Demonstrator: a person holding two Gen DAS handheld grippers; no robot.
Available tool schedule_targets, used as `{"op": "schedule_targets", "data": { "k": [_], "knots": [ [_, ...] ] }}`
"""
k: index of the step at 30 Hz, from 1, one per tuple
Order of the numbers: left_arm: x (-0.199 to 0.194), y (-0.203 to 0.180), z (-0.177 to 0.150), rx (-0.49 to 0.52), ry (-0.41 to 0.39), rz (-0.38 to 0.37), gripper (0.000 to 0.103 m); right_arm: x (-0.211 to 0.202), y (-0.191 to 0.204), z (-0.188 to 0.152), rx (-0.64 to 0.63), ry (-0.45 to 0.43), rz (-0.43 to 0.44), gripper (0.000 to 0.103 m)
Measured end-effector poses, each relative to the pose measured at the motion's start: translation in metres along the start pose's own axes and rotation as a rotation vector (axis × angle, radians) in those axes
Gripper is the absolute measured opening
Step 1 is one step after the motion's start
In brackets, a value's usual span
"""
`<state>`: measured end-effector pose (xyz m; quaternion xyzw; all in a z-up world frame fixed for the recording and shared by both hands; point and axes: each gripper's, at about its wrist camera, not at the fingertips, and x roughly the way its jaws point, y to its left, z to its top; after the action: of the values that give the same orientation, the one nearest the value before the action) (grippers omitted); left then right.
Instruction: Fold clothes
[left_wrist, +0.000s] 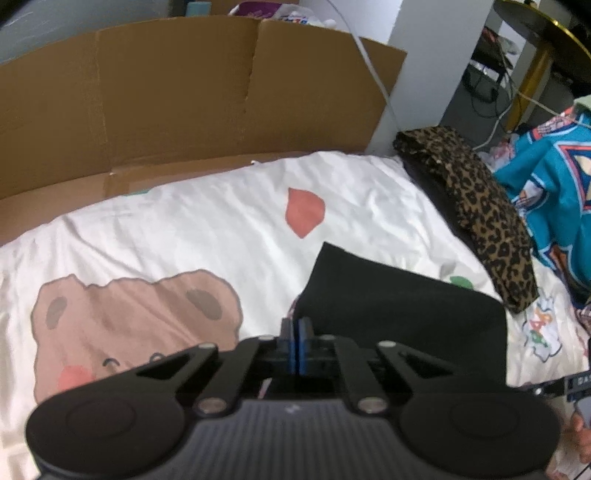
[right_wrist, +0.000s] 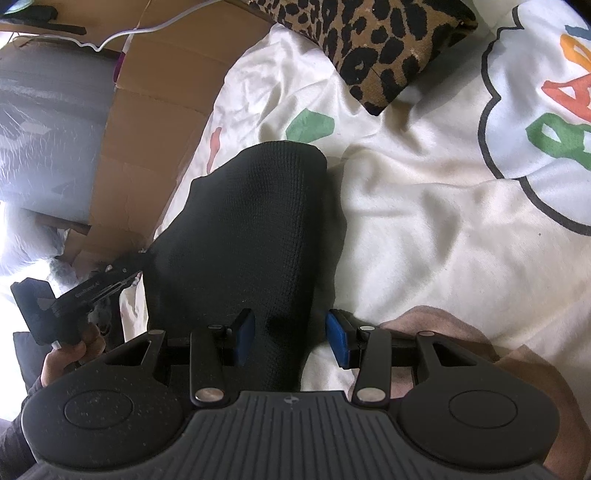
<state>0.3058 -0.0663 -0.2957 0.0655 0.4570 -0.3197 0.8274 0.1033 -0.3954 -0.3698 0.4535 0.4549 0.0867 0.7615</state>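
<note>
While black garment (right_wrist: 240, 236) lies on white printed sheet (right_wrist: 424, 229), its near end sits between right gripper (right_wrist: 290, 341) pads, jaws half open, blue pads (right_wrist: 338, 341) apart from cloth on right side. Left gripper (left_wrist: 295, 341) fully closed at garment's 9 o'clock edge; cloth pinch unclear. Leopard cloth (left_wrist: 480, 210) at 1 o'clock, teal jersey (left_wrist: 554, 184) beyond. Cardboard (left_wrist: 166, 110) at 12 o'clock.

I work in a lived-in bedroom: a cartoon-bear bedsheet (left_wrist: 207, 229) covers the bed, clothes (left_wrist: 550, 192) lie heaped at its edge, flattened cardboard (left_wrist: 177, 103) lines the wall, cables (left_wrist: 491, 99) trail across the floor.
</note>
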Motion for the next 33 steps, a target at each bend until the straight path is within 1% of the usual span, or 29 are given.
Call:
{"op": "schedule_targets", "data": {
  "k": [5,7,13,16,17,18,19,20,23,28,31,32,33],
  "knots": [
    [0.016,0.001,-0.008,0.006,0.034,0.024,0.002,0.005,-0.001,0.000,0.019,-0.008,0.019,0.047],
    [0.019,0.003,-0.010,-0.012,0.038,0.024,0.002,0.007,-0.003,-0.001,0.034,-0.015,0.034,0.047],
    [0.022,0.003,-0.013,-0.013,0.041,0.030,0.003,0.017,-0.005,0.001,0.086,-0.039,0.081,0.047],
    [0.022,0.004,-0.014,-0.019,0.040,0.030,0.003,0.024,-0.004,0.003,0.104,-0.039,0.092,0.045],
    [0.022,0.004,-0.015,-0.020,0.040,0.031,0.003,0.027,-0.003,0.004,0.110,-0.036,0.094,0.043],
    [0.022,0.004,-0.015,-0.021,0.040,0.032,0.003,0.029,-0.003,0.004,0.115,-0.033,0.096,0.028],
    [0.021,0.003,-0.015,-0.020,0.040,0.034,0.003,0.030,-0.002,0.005,0.115,-0.029,0.097,0.017],
    [0.022,0.003,-0.015,-0.017,0.040,0.036,0.003,0.029,-0.001,0.007,0.109,-0.029,0.102,0.009],
    [0.021,0.001,-0.016,-0.007,0.035,0.043,0.003,0.022,0.002,0.009,0.101,-0.040,0.129,0.008],
    [0.022,0.002,-0.018,-0.016,0.032,0.040,0.003,0.013,-0.004,0.007,0.141,-0.046,0.158,0.008],
    [0.022,0.003,-0.017,-0.026,0.031,0.040,0.003,0.016,-0.010,0.005,0.180,-0.040,0.153,0.012],
    [0.022,0.003,-0.018,-0.035,0.031,0.040,0.003,0.017,-0.012,0.004,0.193,-0.042,0.154,0.020],
    [0.022,0.003,-0.018,-0.039,0.030,0.041,0.003,0.019,-0.014,0.003,0.205,-0.044,0.155,0.034]
  ]
}}
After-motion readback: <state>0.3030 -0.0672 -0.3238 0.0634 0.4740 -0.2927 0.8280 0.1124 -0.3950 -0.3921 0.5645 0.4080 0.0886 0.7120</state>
